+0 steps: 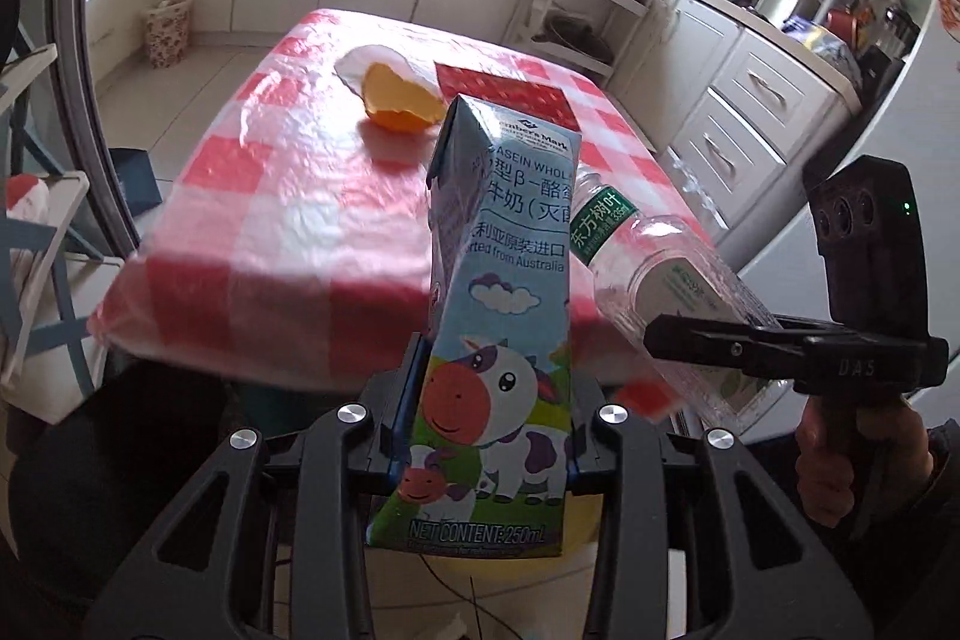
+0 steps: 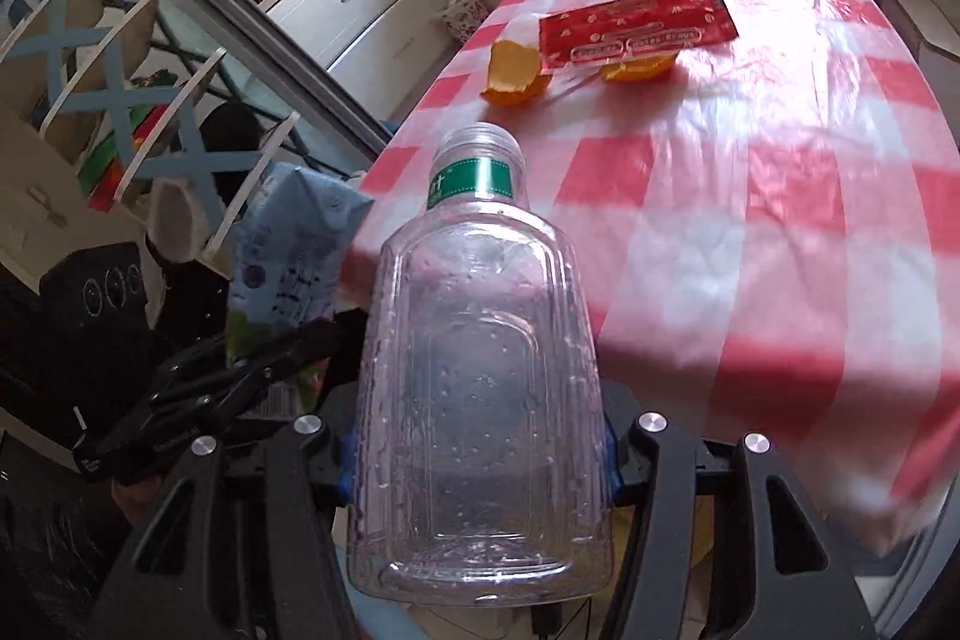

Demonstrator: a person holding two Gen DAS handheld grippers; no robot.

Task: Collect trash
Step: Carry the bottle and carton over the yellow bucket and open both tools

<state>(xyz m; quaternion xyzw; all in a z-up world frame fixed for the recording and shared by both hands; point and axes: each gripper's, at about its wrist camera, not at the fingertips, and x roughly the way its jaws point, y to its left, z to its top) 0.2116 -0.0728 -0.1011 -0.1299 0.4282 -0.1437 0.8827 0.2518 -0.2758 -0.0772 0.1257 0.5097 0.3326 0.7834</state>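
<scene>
Milk carton [image 1: 492,340]: small blue box with a cartoon cow, clamped near its base between the fingers of the left hand-held gripper [image 1: 486,436], standing roughly upright in the grip, in the air at the near edge of the counter [image 1: 288,196].

Plastic bottle [image 2: 480,340]: clear, capless, green neck label, apparently empty; clamped across its lower body by the right hand-held gripper [image 2: 480,460], neck pointing away from the camera. In the left wrist view it tilts just beside the carton; whether the two touch cannot be told.

Left on the counter's red-and-white checked cloth: orange peel [image 2: 510,76], a second piece of orange [image 2: 639,67] partly under a red wrapper [image 2: 636,19], and a white scrap [image 1: 372,61] behind the peel.

Bin: not identifiable in either view.

Handling note, as judgement: both items are light and thin-walled, so steady, moderate pressure suits them; squeezing harder risks crushing the carton or letting the bottle squirt out. Keeping the two loads apart while carrying them avoids knocking either loose. Release each only once it is over the bin's opening.
</scene>
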